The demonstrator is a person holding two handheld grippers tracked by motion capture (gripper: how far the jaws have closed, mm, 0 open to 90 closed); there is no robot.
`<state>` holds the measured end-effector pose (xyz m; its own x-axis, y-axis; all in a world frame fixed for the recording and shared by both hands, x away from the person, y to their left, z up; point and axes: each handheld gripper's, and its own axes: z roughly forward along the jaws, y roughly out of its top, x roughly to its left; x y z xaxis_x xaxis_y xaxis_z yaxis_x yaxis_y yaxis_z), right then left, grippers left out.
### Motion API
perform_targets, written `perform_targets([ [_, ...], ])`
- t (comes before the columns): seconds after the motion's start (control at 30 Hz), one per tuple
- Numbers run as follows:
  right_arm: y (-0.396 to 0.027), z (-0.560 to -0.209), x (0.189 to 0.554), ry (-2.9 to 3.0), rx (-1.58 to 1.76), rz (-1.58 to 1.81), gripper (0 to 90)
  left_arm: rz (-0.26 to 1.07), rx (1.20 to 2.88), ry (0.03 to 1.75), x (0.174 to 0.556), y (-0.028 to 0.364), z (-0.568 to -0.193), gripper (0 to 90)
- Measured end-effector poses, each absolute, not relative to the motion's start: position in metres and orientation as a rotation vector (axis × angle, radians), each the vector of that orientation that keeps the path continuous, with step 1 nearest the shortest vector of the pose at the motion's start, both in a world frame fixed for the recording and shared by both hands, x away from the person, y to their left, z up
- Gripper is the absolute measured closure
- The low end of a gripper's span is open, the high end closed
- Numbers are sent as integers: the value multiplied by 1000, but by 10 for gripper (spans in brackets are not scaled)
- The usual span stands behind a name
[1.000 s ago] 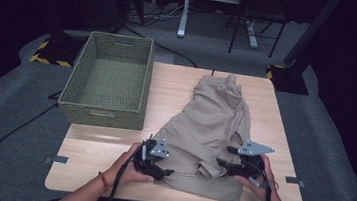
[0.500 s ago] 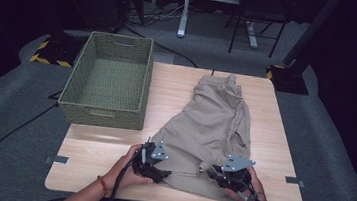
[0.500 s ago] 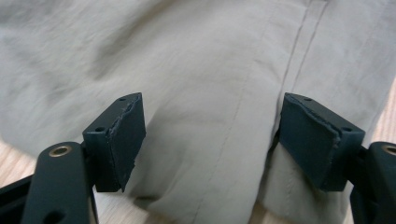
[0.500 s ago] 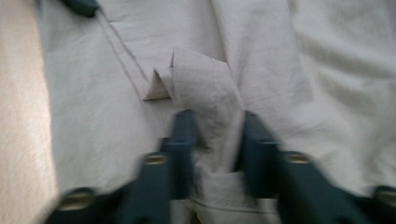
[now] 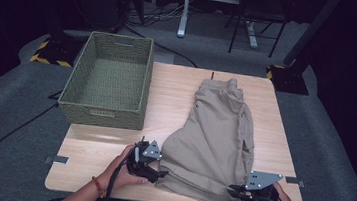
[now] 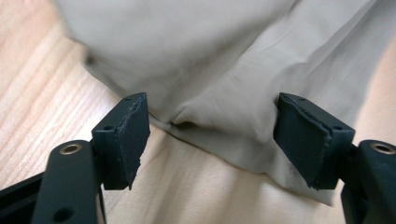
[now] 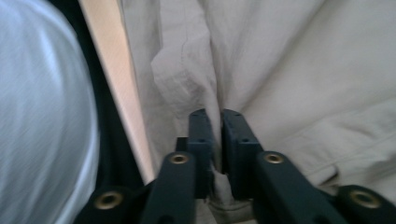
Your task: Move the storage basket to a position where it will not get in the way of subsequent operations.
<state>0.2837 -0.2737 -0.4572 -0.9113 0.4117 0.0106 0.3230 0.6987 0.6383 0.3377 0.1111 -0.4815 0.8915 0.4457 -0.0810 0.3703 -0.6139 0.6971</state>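
Two grippers: both work at the near hem of one pair of tan shorts
High view, shorts: tan shorts (image 5: 218, 135) lie flat on the wooden table (image 5: 177, 90), waistband far from both grippers, hem just ahead of them
High view, left gripper: left gripper (image 5: 155, 171) sits at the hem's left corner, its jaw tips touching the cloth edge
High view, right gripper: right gripper (image 5: 237, 191) sits at the hem's right corner, by the table's near edge
High view, basket: woven basket (image 5: 107, 85) stands well beyond the left gripper, off to its left
Left gripper view, state: jaws stand wide apart; a fold of the shorts (image 6: 224, 93) lies between the pads, which do not press it; bare table (image 6: 42, 84) shows to the left
Right gripper view, state: jaws have just been closing and now pinch a ridge of the shorts (image 7: 280, 70), cloth caught between the pads; the table edge (image 7: 121, 88) runs along the left
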Motion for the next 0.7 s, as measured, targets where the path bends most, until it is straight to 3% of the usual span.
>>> perform_targets([
  [0.23, -277, -461, 289, 2739, 656, 1015, 427, 167, 2294, 521, 340, 92, -466, 318],
  [0.37, -281, -440, 307, 2528, 735, 1121, 390, 134, 2360, 468, 350, 72, -476, 375],
  [0.5, -284, -429, 353, 2298, 865, 1076, 370, 94, 2410, 438, 354, 61, -488, 415],
  [0.7, -286, -455, 429, 2298, 1055, 905, 361, 96, 2425, 401, 348, 62, -491, 476],
])
